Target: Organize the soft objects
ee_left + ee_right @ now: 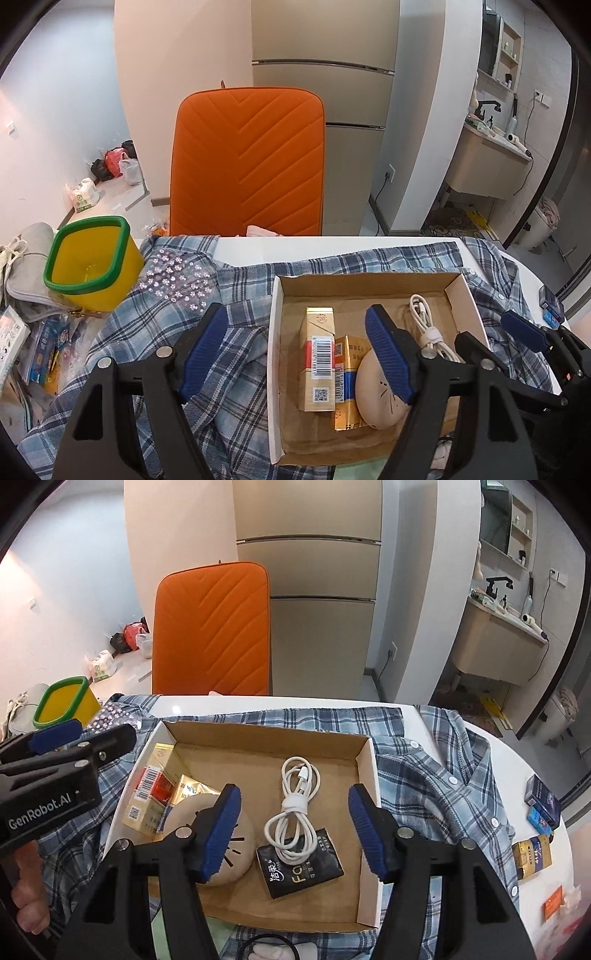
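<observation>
Both claws hang released above the cardboard box, the left claw over its left wall and the right claw over its middle. The box sits on a plaid shirt spread across the white worktop. Inside lie a round beige cushion, a coiled white cable, a black tissue pack and cigarette packs.

"GenRobot.AI" stands on the left gripper body; the black tissue packet reads "Fa"
</observation>
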`<state>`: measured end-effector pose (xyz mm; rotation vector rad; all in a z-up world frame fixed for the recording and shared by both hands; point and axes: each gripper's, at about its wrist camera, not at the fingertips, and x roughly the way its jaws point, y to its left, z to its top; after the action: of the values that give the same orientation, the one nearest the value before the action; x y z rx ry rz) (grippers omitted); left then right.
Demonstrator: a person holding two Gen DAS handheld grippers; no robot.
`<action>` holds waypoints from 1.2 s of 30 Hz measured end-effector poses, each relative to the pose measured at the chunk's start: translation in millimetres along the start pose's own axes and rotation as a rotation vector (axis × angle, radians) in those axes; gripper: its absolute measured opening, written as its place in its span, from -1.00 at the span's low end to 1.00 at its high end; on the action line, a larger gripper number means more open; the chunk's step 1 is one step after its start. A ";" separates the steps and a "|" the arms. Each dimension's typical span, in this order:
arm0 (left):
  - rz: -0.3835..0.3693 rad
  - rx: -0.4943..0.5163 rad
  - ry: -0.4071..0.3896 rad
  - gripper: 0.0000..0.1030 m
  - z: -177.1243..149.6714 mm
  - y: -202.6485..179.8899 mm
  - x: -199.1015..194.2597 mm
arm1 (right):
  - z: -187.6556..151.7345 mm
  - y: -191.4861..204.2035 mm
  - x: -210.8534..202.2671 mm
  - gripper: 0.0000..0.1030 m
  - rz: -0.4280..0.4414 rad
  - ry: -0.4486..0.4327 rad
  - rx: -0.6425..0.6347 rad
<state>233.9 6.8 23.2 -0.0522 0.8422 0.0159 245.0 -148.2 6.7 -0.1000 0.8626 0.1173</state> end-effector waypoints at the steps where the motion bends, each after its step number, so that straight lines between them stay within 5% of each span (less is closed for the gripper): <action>1: 0.000 0.000 -0.004 0.47 0.5 0.2 -1.5 | 0.4 0.5 -0.1 0.21 0.001 -0.001 0.000; 14: -0.013 0.023 -0.090 0.47 2.5 -7.1 -39.6 | 10.0 -7.6 -36.9 0.21 -0.028 -0.084 0.020; 21: -0.058 0.037 -0.226 0.48 -0.2 -18.2 -101.7 | 10.3 -15.9 -96.8 0.22 -0.040 -0.195 0.016; 24: -0.053 0.062 -0.285 0.65 -6.1 -25.7 -125.5 | 5.3 -19.6 -125.3 0.26 -0.041 -0.265 0.010; 27: -0.049 0.069 -0.348 0.78 -16.2 -27.8 -146.7 | -2.6 -21.1 -147.6 0.67 -0.055 -0.341 -0.015; 31: -0.069 0.061 -0.438 0.98 -30.6 -25.8 -173.3 | -15.5 -24.3 -170.9 0.69 -0.061 -0.399 -0.018; 36: -0.042 0.119 -0.552 0.98 -50.2 -33.8 -199.3 | -31.2 -26.6 -191.2 0.70 -0.072 -0.474 -0.018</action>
<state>64.9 -28.2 139.9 0.0460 0.2888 -0.0575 102.1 -190.6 133.3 -0.1144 0.3841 0.0763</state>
